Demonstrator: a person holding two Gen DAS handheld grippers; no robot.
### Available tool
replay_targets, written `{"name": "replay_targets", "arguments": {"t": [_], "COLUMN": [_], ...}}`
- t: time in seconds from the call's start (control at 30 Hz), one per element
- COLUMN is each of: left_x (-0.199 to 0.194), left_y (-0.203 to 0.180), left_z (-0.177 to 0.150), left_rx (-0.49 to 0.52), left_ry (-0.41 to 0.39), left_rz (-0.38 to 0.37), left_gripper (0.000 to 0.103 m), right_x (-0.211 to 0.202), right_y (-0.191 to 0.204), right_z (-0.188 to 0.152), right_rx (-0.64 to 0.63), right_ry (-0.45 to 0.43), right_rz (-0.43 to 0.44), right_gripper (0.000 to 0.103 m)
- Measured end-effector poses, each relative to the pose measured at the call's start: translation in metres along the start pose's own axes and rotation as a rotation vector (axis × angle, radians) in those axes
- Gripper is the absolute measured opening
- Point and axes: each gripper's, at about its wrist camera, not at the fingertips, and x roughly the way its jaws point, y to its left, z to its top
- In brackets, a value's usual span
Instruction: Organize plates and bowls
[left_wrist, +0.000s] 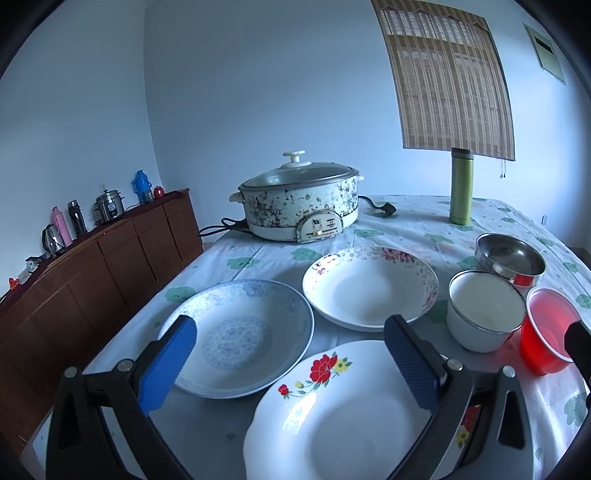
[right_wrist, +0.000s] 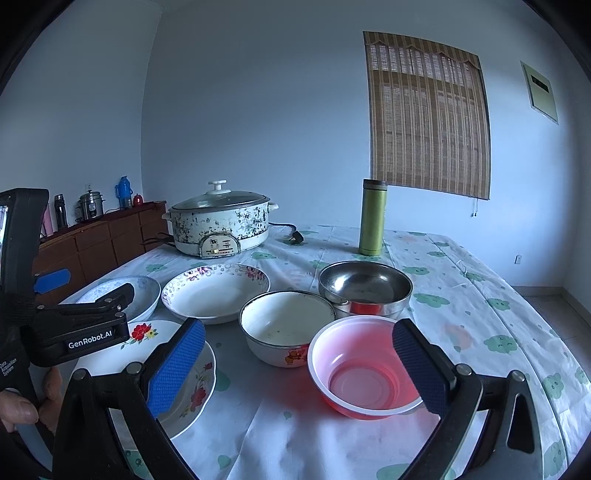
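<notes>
1. Between the wide-apart blue pads of the left tongs (left_wrist: 290, 354) sits the red-flower plate (left_wrist: 332, 413), close up and low. These tongs hold nothing.
2. Past the left pad lies the blue plate (left_wrist: 240, 332); straight ahead is the pink-flower plate (left_wrist: 369, 288).
3. Under the right tongs (right_wrist: 299, 365), also spread wide with nothing in them, sits the red bowl (right_wrist: 365, 365).
4. Just beyond it are the white bowl (right_wrist: 288, 328) and the metal bowl (right_wrist: 365, 288), touching each other.
5. Far ahead on the table (right_wrist: 461, 295) stands a cooking pot (right_wrist: 221, 221).
</notes>
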Motion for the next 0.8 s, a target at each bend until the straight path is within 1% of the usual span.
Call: {"name": "replay_targets", "arguments": {"t": [0.8], "left_x": [0.0001], "left_y": [0.0000], "left_z": [-0.0002], "left_rx": [0.000], "left_ry": [-0.001], "left_rz": [0.000], "left_gripper": [0.103], "right_x": [-0.0016], "right_y": [0.0009], "right_z": [0.0008], "right_rx": [0.000], "right_ry": [0.001], "right_rz": [0.001], "right_gripper": [0.102]}}
